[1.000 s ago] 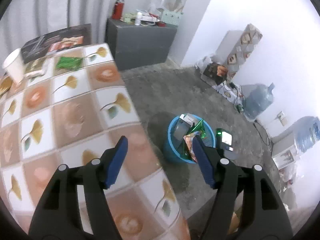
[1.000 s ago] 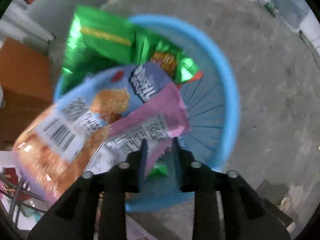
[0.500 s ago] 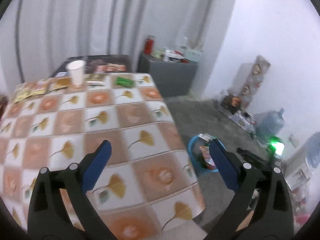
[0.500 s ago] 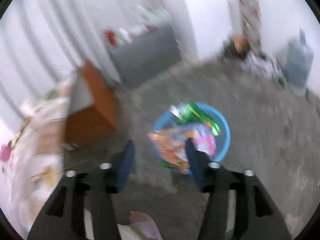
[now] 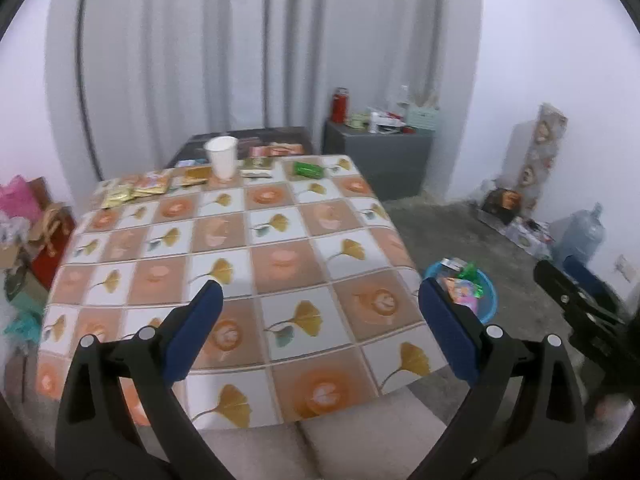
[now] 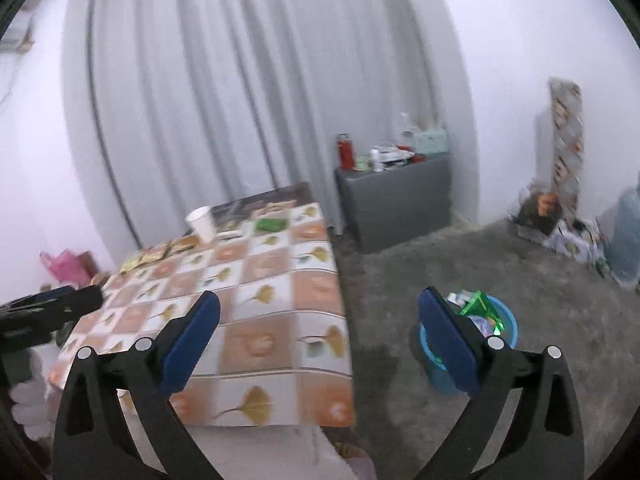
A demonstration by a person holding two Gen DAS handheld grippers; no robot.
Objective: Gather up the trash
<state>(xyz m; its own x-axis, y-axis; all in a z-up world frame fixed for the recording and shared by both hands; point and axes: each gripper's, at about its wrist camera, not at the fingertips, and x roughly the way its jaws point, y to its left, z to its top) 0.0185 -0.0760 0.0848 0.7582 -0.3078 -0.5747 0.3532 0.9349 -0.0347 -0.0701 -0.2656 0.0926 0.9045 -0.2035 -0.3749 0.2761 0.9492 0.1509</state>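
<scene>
Left gripper point(image 5: 318, 300): black plastic frame with flat blue pads; the fingers point(image 5: 192, 330) stand wide apart and hold nothing, above the near edge of the worktop.
Right gripper point(image 6: 318, 312): same build; its fingers point(image 6: 448, 340) are also spread wide and empty, over the gap between the worktop and the basin.
Worktop point(image 5: 280, 264): a rectangular table under a smooth, glossy cloth with orange and white squares and yellow ginkgo leaves.
Basin point(image 5: 490, 294): round blue plastic tub on the rough grey floor, just beside the right corner of the worktop; it holds crumpled shiny wrappers point(image 5: 464, 284), green, pink and orange.
Trash on the worktop: a flat green packet point(image 5: 307, 169) near the far right corner; a row of thin golden and orange sachets point(image 5: 138, 186) along the far left edge.
Paper cup point(image 5: 221, 157): white, tapered, upright at the far edge of the worktop, between the sachets and the green packet.
Cabinet point(image 5: 378, 156): grey, box-shaped, behind the worktop to its right, with a red bottle point(image 5: 340, 105) and small things on top.
Curtain point(image 5: 240, 48): pale grey cloth in long vertical folds behind the worktop.
</scene>
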